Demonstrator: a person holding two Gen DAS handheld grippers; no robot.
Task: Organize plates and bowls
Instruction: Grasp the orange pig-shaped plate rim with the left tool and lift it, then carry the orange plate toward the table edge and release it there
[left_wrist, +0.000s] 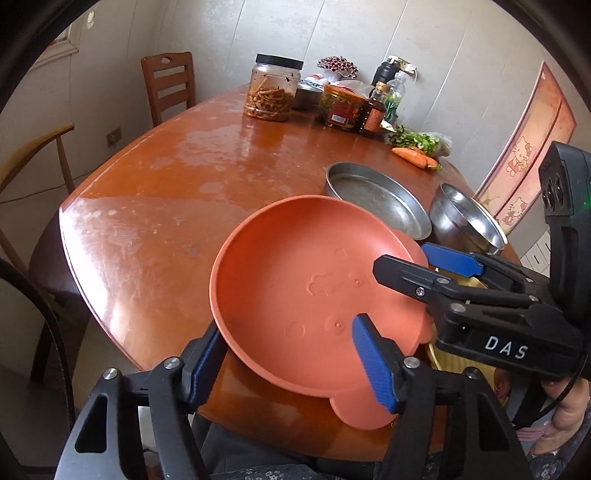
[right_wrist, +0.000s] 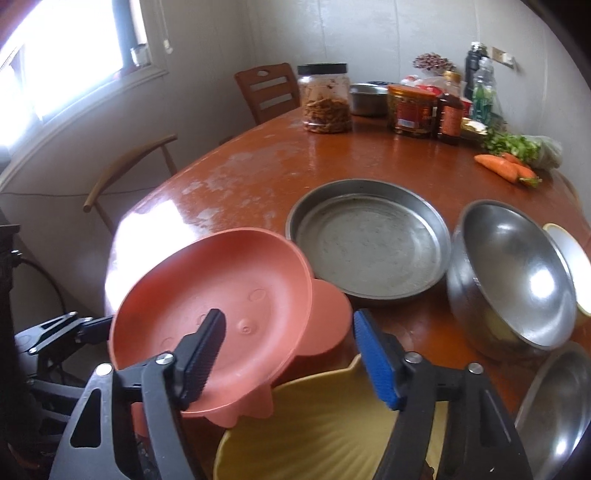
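An orange animal-shaped plastic plate (left_wrist: 295, 288) is tilted above the table's near edge; it also shows in the right wrist view (right_wrist: 210, 295). My left gripper (left_wrist: 284, 369) is open, its blue pads (left_wrist: 373, 365) on either side of the plate's near rim. My right gripper (right_wrist: 288, 358) is open, one finger over the orange plate, the other over a yellow ribbed bowl (right_wrist: 332, 435) below it. A flat steel pan (right_wrist: 369, 236) and a steel bowl (right_wrist: 513, 277) sit further right.
The wooden table (left_wrist: 166, 206) carries jars (left_wrist: 271, 88), bottles, greens and carrots (right_wrist: 506, 166) at the far end. Another steel bowl (right_wrist: 557, 410) and a white bowl (right_wrist: 569, 251) lie at the right edge. Chairs (left_wrist: 170, 85) stand at the left.
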